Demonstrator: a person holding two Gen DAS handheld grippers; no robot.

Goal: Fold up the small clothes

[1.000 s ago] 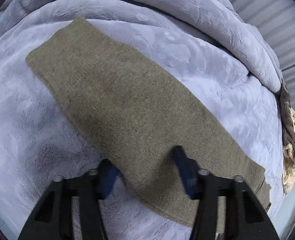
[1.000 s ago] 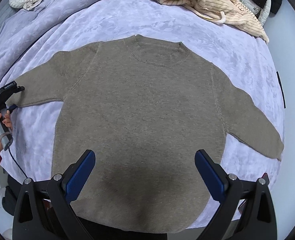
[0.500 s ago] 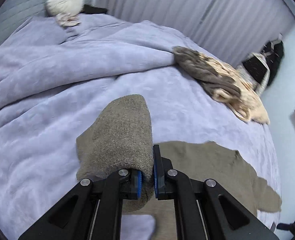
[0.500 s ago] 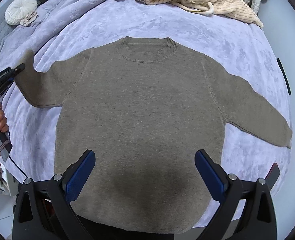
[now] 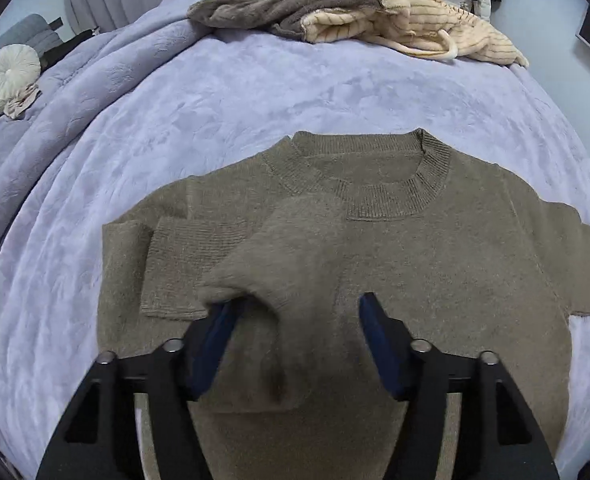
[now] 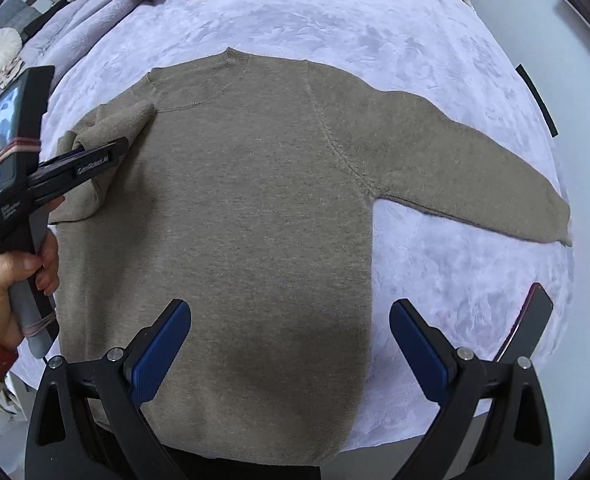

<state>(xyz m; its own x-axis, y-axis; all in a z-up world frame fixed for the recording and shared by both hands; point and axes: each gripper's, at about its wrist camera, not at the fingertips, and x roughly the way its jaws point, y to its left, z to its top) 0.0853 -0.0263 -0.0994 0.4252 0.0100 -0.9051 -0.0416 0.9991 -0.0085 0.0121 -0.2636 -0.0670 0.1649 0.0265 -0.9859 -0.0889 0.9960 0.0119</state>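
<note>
An olive-brown knit sweater (image 6: 255,184) lies flat, front up, on a lavender bed cover (image 6: 375,32). Its left sleeve (image 5: 255,264) is folded in over the chest and rests in a hump; it also shows in the right wrist view (image 6: 115,124). Its right sleeve (image 6: 475,160) lies stretched out to the right. My left gripper (image 5: 295,316) is open just above the folded sleeve, its left finger under the sleeve's edge; it also shows in the right wrist view (image 6: 107,152). My right gripper (image 6: 291,336) is open and empty above the sweater's hem.
A heap of cream striped and grey-brown clothes (image 5: 355,12) lies at the far edge of the bed. A round white cushion (image 5: 7,76) sits at the far left on the bunched cover. The bed's right edge (image 6: 551,240) runs close to the stretched sleeve's cuff.
My left gripper closed on the left sleeve, carried it in over the chest and opened again. The right gripper drifted slightly right and stayed open.
</note>
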